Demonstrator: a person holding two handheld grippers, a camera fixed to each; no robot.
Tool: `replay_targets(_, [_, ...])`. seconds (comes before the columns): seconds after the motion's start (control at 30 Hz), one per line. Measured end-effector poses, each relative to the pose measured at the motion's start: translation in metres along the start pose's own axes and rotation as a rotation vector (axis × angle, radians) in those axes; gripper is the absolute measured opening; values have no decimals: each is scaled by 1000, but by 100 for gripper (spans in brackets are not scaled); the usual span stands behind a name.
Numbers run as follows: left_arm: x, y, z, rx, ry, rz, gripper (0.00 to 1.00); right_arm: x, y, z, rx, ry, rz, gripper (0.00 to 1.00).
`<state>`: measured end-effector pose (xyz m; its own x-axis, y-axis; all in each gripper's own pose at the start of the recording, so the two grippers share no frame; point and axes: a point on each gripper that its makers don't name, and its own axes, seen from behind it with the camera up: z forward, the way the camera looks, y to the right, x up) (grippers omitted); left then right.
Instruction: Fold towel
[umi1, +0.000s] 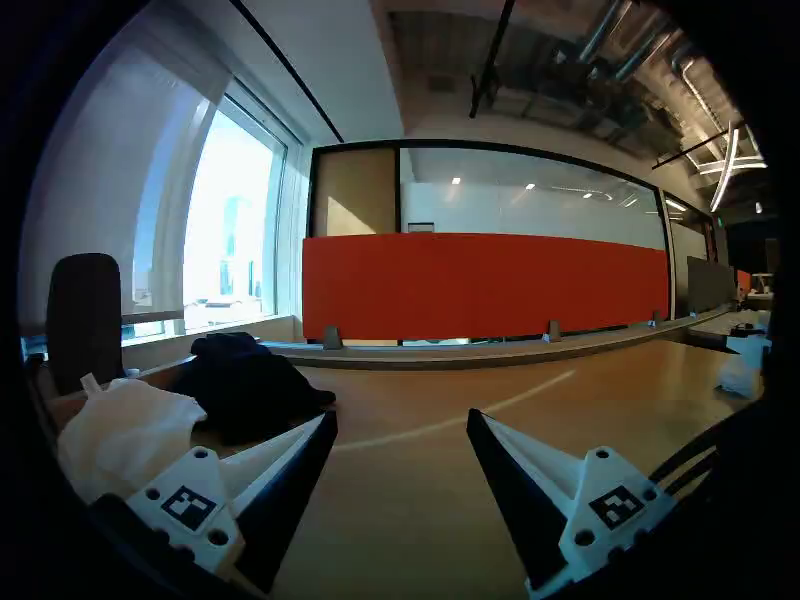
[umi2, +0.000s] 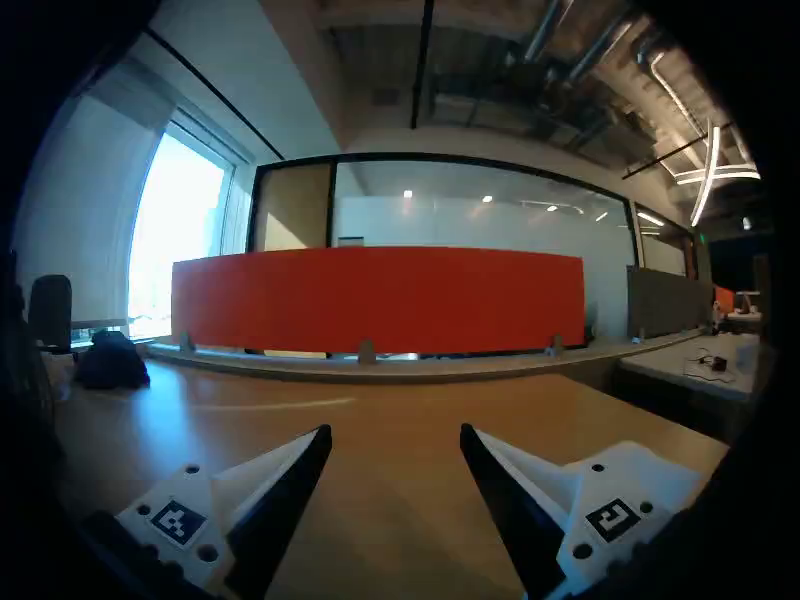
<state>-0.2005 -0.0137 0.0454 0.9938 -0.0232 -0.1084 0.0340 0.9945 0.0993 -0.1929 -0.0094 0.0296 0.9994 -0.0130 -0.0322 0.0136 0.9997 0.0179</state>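
Observation:
In the left gripper view a crumpled white towel (umi1: 125, 435) lies at the left of the wooden table (umi1: 560, 400), just beyond the left finger. A dark bundle of cloth (umi1: 245, 385) sits behind it. My left gripper (umi1: 400, 425) stands open above the table with nothing between its fingers. In the right gripper view my right gripper (umi2: 395, 435) is open too, low over bare wood, and the dark bundle of cloth (umi2: 110, 362) lies far off at the left.
An orange divider panel (umi1: 480, 285) runs along the table's far edge. A black chair back (umi1: 85, 320) stands at the left by the window. White items (umi1: 740, 370) lie at the far right. A neighbouring desk (umi2: 700, 365) stands to the right.

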Motion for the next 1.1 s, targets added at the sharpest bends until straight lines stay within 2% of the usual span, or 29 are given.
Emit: replay_targets(1.1, [7, -2, -2, 0, -3, 0, 96, -1, 0, 1, 0, 0, 0, 99])
